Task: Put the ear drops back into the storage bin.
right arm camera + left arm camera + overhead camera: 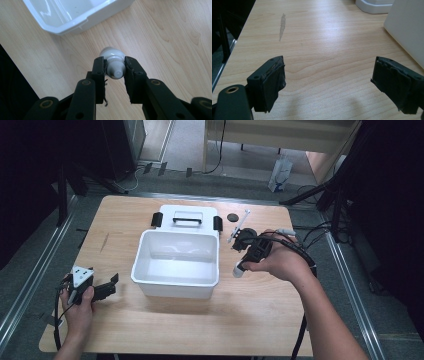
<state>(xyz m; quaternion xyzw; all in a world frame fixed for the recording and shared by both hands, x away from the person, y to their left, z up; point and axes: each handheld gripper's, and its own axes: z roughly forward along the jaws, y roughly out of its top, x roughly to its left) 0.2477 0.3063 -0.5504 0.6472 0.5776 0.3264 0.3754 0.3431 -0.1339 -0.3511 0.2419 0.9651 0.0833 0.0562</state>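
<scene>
A small white bottle [111,53] with a ribbed cap is clamped between the jaws of my right gripper [114,66], cap end towards the camera, above the bare wood. From above, the right gripper [243,264] hangs just right of the white bin [175,279], with the bottle [238,269] sticking out below the hand. The bin is a rectangular white tub and looks empty. My left gripper [108,288] rests near the table's left front; in its own view the left gripper [327,82] is open with only tabletop between the jaws.
The bin's white lid [186,213], with a black handle and side latches, lies flat behind the bin. A small black disc [232,217] and a thin white stick [241,226] lie at the back right. The table [165,330] has bare wood at the front.
</scene>
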